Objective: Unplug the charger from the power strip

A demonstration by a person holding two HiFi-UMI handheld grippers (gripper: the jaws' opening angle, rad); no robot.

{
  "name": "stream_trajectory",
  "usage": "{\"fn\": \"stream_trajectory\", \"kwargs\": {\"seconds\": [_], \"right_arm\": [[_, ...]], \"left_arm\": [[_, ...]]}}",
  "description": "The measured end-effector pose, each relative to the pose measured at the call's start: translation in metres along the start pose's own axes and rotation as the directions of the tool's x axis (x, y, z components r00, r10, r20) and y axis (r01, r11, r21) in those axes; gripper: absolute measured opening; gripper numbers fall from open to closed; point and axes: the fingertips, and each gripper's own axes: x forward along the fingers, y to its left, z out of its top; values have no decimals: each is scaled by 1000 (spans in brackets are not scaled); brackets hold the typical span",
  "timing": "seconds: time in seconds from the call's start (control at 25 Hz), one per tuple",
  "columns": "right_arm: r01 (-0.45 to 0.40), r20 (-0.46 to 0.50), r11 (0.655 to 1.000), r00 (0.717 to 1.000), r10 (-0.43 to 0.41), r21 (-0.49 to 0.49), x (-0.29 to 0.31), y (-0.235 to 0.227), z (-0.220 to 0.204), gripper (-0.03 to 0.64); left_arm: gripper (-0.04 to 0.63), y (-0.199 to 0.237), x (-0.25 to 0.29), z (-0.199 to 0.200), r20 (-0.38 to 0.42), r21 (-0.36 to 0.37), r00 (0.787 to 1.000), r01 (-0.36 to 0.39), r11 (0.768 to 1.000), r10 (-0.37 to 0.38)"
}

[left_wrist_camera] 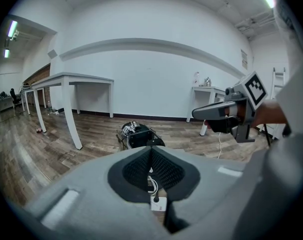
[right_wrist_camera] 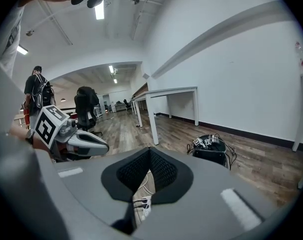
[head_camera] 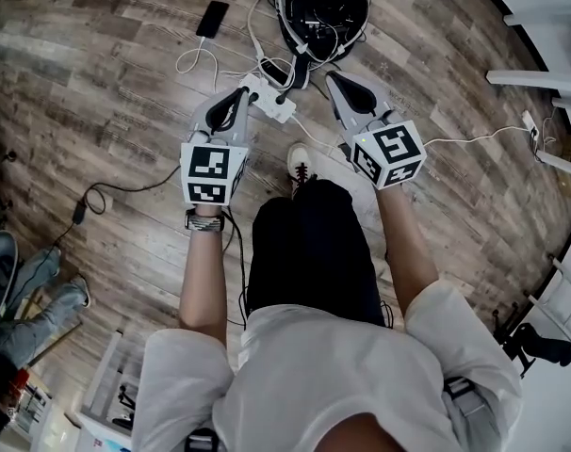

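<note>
A wooden plank floor [head_camera: 106, 92] fills the head view. The person stands over it at the lower centre of the frame, in a white shirt [head_camera: 314, 384] and dark trousers [head_camera: 309, 252], one pale shoe [head_camera: 301, 163] showing at the frame's centre. At the top centre sits a black bag [head_camera: 321, 3] stuffed with cables.

The left gripper [head_camera: 243, 92] sits left of centre and the right gripper [head_camera: 331, 76] right of centre, each angled toward the top of the frame. In the left gripper view, the left gripper's [left_wrist_camera: 151, 148] dark pads meet at their tips with nothing between them. In the right gripper view, the right gripper's [right_wrist_camera: 150, 150] pads are likewise pressed together and empty.

The white power strip [head_camera: 269, 99] lies on the floor between the two sets of tips, just beside the left one in the head view. It also shows through the gap below the left pads [left_wrist_camera: 158, 203]. A dark charger plug [head_camera: 282, 93] stands in it. A phone [head_camera: 212, 19] lies toward the upper left, on a white cable [head_camera: 193, 59].
</note>
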Motion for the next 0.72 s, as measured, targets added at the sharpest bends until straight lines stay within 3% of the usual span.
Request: {"fn": "stream_trajectory", "kwargs": {"seconds": [0.72], "right_arm": [[-13,-40,1000,999,13,13,75,-32,-166,2]], "left_arm": [[5,11,88,-143,-22,-12,1000,20,1000,-21]]}}
